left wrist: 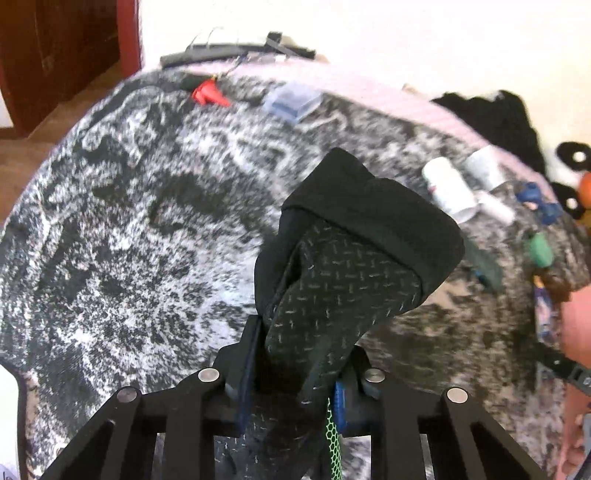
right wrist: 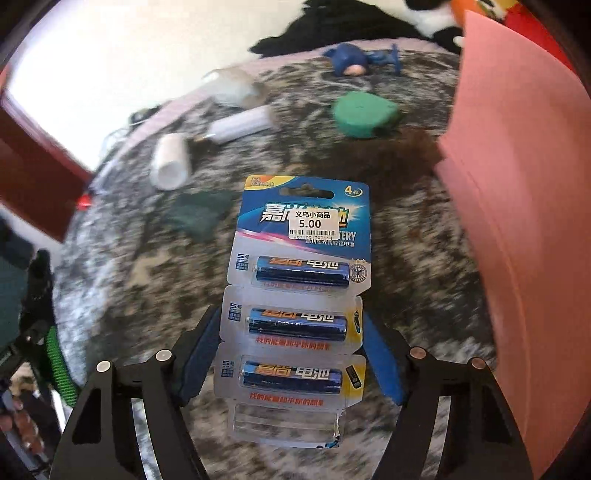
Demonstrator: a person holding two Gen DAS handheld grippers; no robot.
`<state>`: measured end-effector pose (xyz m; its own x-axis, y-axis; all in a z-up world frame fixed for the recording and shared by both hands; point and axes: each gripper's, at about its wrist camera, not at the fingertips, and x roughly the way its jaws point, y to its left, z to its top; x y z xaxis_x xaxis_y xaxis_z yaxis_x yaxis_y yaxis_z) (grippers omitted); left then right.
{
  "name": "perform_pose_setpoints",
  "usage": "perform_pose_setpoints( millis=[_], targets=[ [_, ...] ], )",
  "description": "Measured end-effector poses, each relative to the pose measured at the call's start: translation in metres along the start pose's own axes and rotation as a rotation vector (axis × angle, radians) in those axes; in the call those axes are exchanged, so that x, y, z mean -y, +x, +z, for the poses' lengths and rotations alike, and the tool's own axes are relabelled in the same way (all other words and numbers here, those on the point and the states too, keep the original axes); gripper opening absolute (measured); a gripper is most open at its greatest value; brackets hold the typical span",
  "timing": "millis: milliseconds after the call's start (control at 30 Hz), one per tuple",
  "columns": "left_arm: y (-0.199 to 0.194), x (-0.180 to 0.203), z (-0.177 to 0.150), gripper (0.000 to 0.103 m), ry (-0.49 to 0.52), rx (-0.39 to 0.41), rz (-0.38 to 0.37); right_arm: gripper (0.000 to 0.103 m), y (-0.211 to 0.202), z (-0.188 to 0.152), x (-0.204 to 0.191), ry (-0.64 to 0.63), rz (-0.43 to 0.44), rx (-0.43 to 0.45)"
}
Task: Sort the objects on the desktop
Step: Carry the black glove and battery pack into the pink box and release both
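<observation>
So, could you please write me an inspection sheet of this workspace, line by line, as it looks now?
Surface: mottled grey-white plush cover.
Job's things: black fabric piece lifted in the left gripper; battery card, three cells and one empty slot, between the right gripper fingers.
Clutter: white bottle, white tube, green lump, blue figure, dark green cloth, red piece, clear box.
Grippers: left shut on the fabric; right pads at the card's edges.
Cables: thin wires at the far edge.
Surroundings: pink sheet, dark wooden furniture, pale wall.
</observation>
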<state>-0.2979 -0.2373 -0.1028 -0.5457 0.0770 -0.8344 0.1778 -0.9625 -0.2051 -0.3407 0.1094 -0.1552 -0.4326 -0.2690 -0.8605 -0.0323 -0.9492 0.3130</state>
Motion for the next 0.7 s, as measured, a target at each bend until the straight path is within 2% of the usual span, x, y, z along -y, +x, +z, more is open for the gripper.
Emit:
perform_pose_setpoints(
  millis=[233, 400, 533, 700],
  targets=[
    [-0.051, 0.037, -0.006, 0.026, 0.063, 0.082, -0.053, 0.076, -0.04, -0.017, -0.032, -0.082, 0.078, 0.054],
    [-0.09, 0.065, -0.011, 0.026, 0.103, 0.155, -0.088, 0.076, -0.087, -0.031, -0.047, -0.143, 0.137, 0.122],
    [-0.123, 0.091, -0.015, 0.026, 0.127, 0.219, -0.124, 0.076, -0.132, -0.041, -0.051, -0.187, 0.166, 0.21],
    [-0.158, 0.133, -0.022, 0.026, 0.174, 0.292, -0.188, 0.076, -0.199, -0.049, -0.036, -0.209, 0.157, 0.37]
  ],
)
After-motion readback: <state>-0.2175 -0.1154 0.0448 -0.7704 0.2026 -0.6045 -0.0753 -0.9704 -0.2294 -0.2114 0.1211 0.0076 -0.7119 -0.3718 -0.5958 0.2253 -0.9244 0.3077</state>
